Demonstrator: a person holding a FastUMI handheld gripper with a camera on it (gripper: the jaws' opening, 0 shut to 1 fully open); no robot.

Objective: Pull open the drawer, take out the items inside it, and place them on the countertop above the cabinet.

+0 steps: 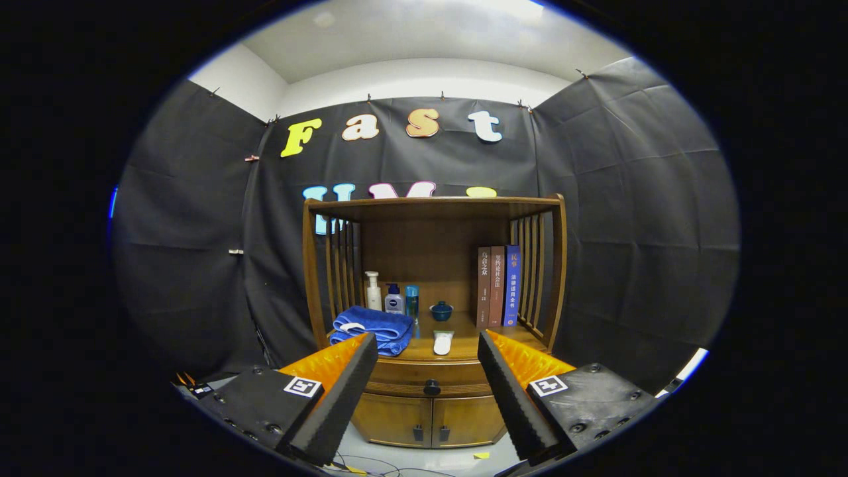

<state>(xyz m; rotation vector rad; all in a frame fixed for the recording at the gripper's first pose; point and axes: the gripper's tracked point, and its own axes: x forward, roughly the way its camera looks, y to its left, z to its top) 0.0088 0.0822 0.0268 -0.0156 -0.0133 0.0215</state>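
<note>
so on the cabinet: three books (497, 286), three bottles (393, 297), one blue towel (372, 328), one small bowl (441, 310), one drawer (430, 380).

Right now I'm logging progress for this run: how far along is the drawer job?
Nothing looks done: the drawer is closed, its knob untouched. In hand: the gripper is open and empty, with the knob between and beyond its fingers. Left: pull the drawer open, lift out whatever is inside, and set it on the countertop, which already holds a blue towel, bottles and books.

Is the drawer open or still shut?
Shut. The drawer front sits flush with the cabinet, its knob untouched between the open fingers, which stay well short.
</note>
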